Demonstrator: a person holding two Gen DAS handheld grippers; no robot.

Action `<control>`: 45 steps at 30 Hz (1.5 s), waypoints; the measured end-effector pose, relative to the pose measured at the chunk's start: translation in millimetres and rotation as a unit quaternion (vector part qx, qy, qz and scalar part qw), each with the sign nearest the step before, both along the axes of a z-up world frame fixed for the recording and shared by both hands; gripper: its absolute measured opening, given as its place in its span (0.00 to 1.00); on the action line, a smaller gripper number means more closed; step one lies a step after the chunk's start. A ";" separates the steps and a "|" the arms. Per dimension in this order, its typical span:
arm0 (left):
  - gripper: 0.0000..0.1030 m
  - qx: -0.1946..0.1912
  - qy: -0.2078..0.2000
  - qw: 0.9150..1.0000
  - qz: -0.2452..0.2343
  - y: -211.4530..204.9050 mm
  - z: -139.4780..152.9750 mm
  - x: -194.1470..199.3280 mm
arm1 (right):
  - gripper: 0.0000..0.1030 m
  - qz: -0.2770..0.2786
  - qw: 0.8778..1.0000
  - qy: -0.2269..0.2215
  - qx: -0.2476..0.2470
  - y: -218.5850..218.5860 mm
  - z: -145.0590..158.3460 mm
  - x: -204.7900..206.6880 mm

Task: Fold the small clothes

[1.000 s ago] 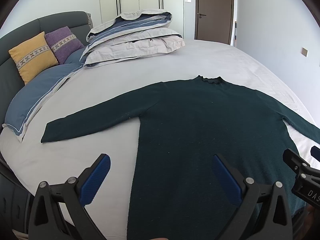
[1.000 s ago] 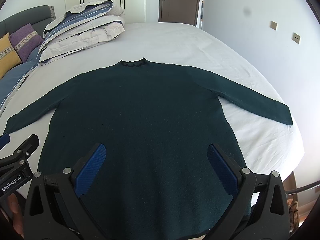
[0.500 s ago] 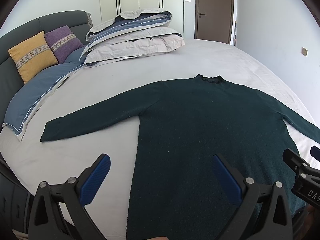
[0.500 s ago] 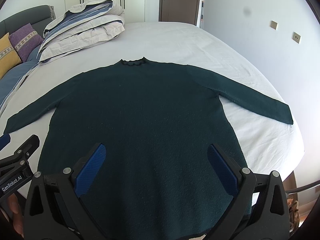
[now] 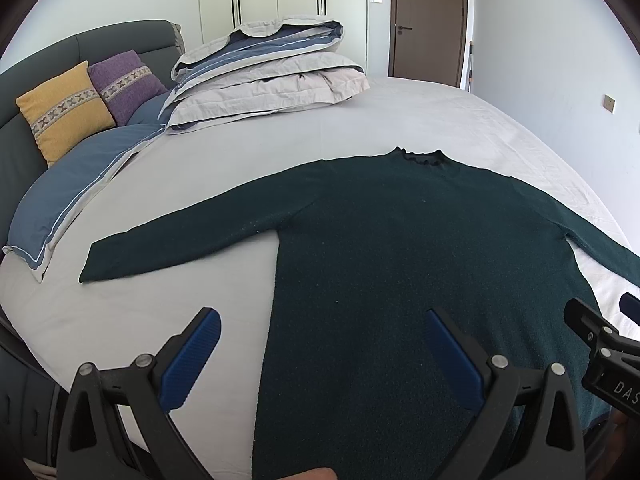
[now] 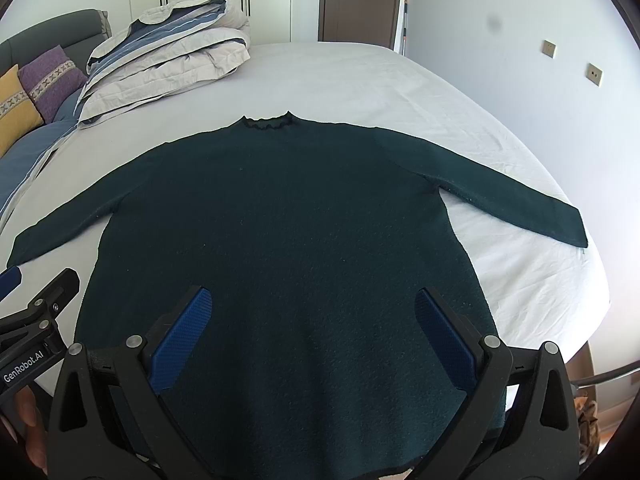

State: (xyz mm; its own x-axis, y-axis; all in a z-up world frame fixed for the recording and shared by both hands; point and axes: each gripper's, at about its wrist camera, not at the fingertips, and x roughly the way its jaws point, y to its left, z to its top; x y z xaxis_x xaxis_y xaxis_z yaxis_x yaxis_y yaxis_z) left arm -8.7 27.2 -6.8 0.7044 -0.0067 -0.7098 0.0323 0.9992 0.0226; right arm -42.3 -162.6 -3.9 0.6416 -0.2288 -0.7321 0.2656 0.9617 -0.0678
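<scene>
In your left wrist view, the left gripper (image 5: 320, 356) hangs with jaws wide apart over the sweater (image 5: 400, 264), which lies flat on the bed (image 5: 360, 120), sleeves spread. A folded duvet (image 5: 264, 68) sits beyond. In your right wrist view, the right gripper (image 6: 312, 328) has its jaws spread over the sweater's hem, holding nothing.
</scene>
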 end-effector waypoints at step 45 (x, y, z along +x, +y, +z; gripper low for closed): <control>0.91 -0.156 0.092 0.980 -0.083 -73.2 -39.5 119.8 | 0.30 -0.324 0.862 -0.173 0.348 -554.3 -94.1 -59.1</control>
